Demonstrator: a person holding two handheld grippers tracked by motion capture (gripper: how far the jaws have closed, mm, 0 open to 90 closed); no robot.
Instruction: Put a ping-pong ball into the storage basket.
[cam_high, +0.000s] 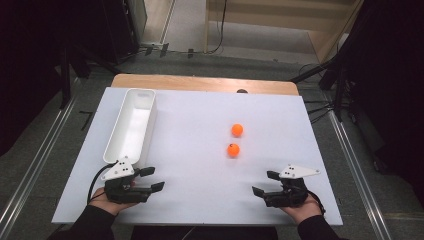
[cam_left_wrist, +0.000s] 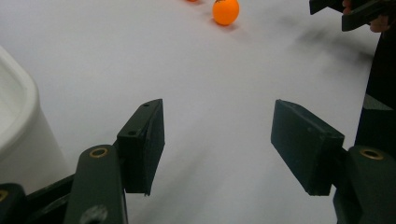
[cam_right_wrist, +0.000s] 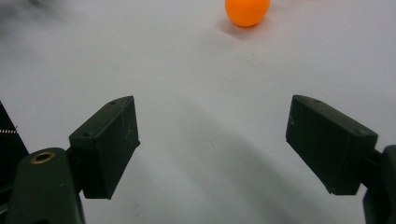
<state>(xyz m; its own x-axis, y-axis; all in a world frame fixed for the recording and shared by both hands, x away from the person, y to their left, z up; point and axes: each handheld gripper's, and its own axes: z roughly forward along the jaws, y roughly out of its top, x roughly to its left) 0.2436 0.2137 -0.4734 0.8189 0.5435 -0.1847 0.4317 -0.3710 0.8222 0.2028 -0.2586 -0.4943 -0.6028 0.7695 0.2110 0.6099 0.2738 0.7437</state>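
On the white worktop (cam_high: 200, 190), the left tool (cam_high: 151, 178) beside the long white tray (cam_high: 131, 125) and the right tool (cam_high: 265, 183) both rest with jaws spread and empty, while 2 orange balls (cam_high: 233, 150) lie between them, farther back.

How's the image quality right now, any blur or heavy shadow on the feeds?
High view: even light on the white sheet, dark room around it, both orange balls sharp. Left gripper view: the near ball a little soft, a smeared shadow at upper right, the tray wall bright. Right gripper view: the ball cropped at the top, soft jaw shadows on the sheet.
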